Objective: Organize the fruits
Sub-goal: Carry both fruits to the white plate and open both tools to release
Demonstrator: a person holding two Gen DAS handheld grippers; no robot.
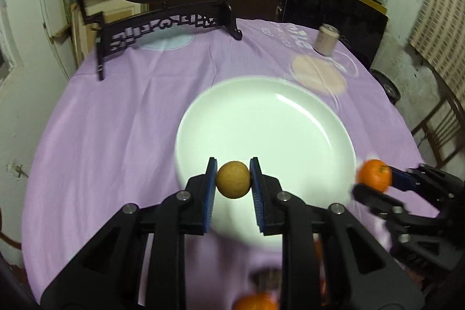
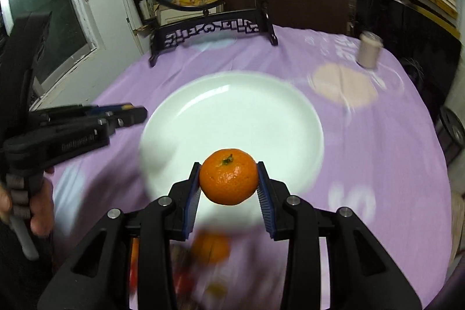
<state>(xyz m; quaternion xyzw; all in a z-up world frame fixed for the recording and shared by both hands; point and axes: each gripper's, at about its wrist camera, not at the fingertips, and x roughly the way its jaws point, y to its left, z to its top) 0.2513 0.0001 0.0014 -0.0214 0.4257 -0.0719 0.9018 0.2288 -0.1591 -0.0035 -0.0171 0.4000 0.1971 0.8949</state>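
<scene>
So far nothing sits on the white plate point(image 1: 290, 118). My left hand-held gripper point(image 1: 233, 179) pinches a small brown fruit point(image 1: 233, 179), my right hand-held gripper point(image 2: 229, 180) clamps a tangerine point(image 2: 229, 180), both held over the plate's near rim. More fruit point(image 2: 210, 247) waits, blurred, below on the counter point(image 1: 116, 121).

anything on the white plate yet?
The white plate shows bare across nearly all its surface. Its near edge is covered by the tangerine in the right gripper and the small brown fruit in the left gripper.
</scene>
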